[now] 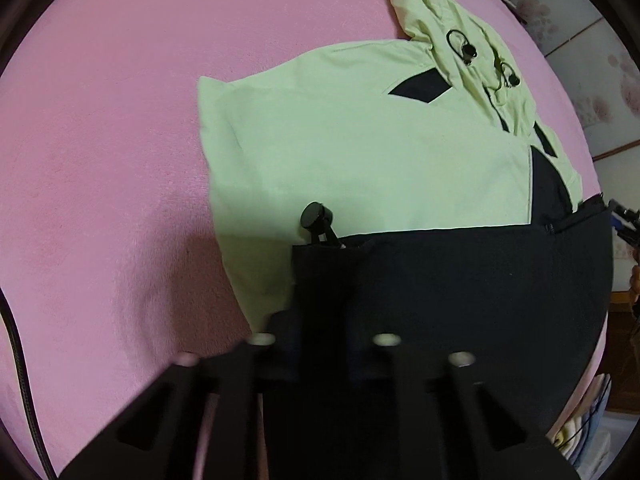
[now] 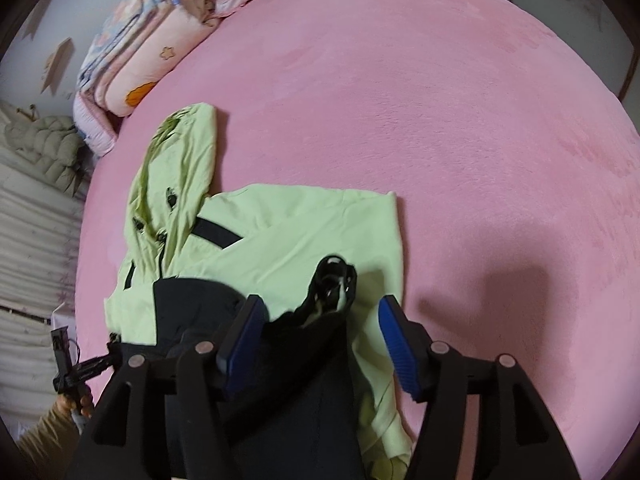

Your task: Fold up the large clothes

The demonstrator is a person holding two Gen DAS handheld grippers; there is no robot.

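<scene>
Jacket [image 1: 360, 152] lies on the pink bed [image 1: 120, 140], hood far, black hem near. Left gripper [image 1: 320, 320] is pinched on the black hem; right gripper [image 2: 320, 336] gapes over the hem's cord stopper (nothing pinched). Mid-fold, probably; next, right needs a hem grip.

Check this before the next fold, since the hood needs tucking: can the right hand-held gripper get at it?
Probably yes. The right hand-held gripper is open over the jacket's black hem, and nothing lies between it and the hood, flat on the pink blanket. It would need a reach across the jacket.
</scene>
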